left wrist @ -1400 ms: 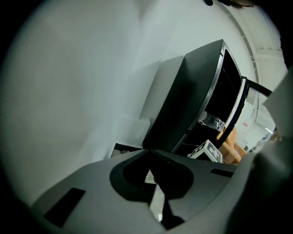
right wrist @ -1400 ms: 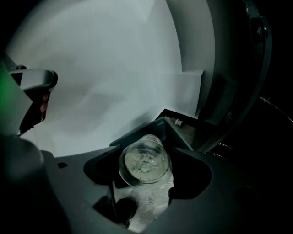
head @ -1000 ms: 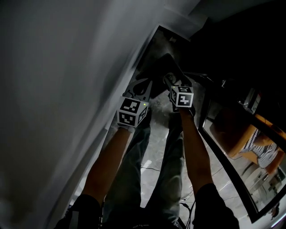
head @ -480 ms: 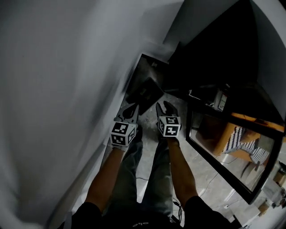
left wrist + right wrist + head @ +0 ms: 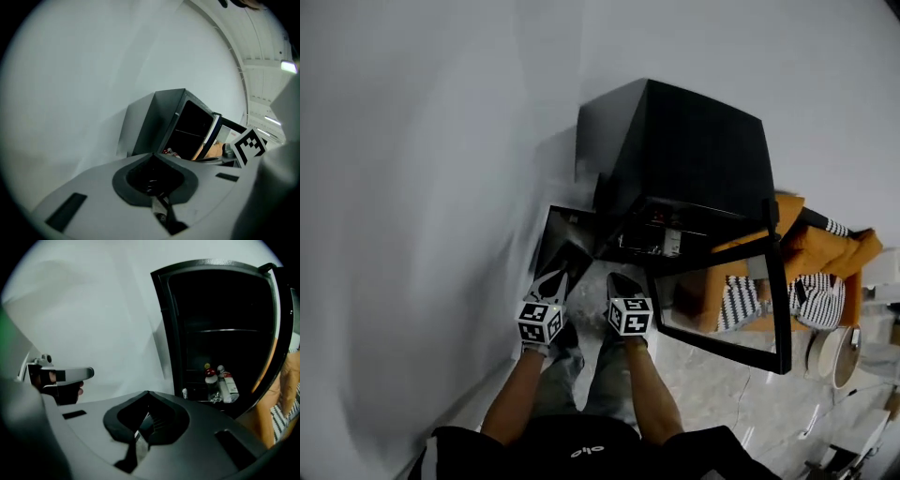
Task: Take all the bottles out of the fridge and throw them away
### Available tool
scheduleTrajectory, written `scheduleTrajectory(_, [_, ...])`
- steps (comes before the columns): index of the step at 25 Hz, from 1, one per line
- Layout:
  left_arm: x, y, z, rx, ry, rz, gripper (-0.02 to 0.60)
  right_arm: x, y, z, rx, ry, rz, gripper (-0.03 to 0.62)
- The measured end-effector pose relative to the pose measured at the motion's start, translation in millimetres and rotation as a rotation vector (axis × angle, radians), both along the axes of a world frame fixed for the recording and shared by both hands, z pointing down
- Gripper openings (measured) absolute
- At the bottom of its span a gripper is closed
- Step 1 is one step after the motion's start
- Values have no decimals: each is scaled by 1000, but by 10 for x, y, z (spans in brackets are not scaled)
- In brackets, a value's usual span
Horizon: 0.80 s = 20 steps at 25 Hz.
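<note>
White wall fills the left of the head view; against it stands the black fridge point(image 5: 675, 141), at 12 o'clock from both hands, its glass door point(image 5: 773, 314) swung open toward 3 o'clock, with an orange sofa point(image 5: 811, 248) behind the glass. The bottles point(image 5: 220, 383), at least 3 of them, stand close together on a low shelf in the dark interior; none is held. A dark bin point(image 5: 567, 251) sits on the floor by the wall, just beyond the left gripper point(image 5: 551, 281) at its 12 o'clock. That gripper has its jaws together on nothing; the right gripper point(image 5: 623, 284) is likewise closed and empty, and its jaws have just been closing with nothing between them.

Risks, as I judge them: a reach into the fridge with closed jaws would push the bottles over rather than take 1; they crowd each other, so closing on 1 may topple its neighbour; the shelf is dim, so a misjudged approach is likely; the right arm passes near the open door at 2 o'clock and could knock it.

Against 1 second ago: both grippers hung low over the bin with the right one wide open; now both are raised, the right is closed, and the whole fridge has come into the head view.
</note>
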<state>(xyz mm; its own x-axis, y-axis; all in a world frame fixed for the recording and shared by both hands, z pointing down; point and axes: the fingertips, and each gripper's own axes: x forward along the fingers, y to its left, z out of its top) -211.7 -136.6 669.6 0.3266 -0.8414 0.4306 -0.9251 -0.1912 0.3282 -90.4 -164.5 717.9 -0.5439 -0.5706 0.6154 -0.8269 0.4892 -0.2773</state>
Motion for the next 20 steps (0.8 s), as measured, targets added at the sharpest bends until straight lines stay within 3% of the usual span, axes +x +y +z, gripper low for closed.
scheduleTrajectory(11, [687,-140,-1287,120,-35,141,6,896,122,-1591,163,-69,157,8])
scheduleTrajectory(20, [1324,-40,-1651,175,-31,225,6,1675,399,-2003,239,-73,285,8])
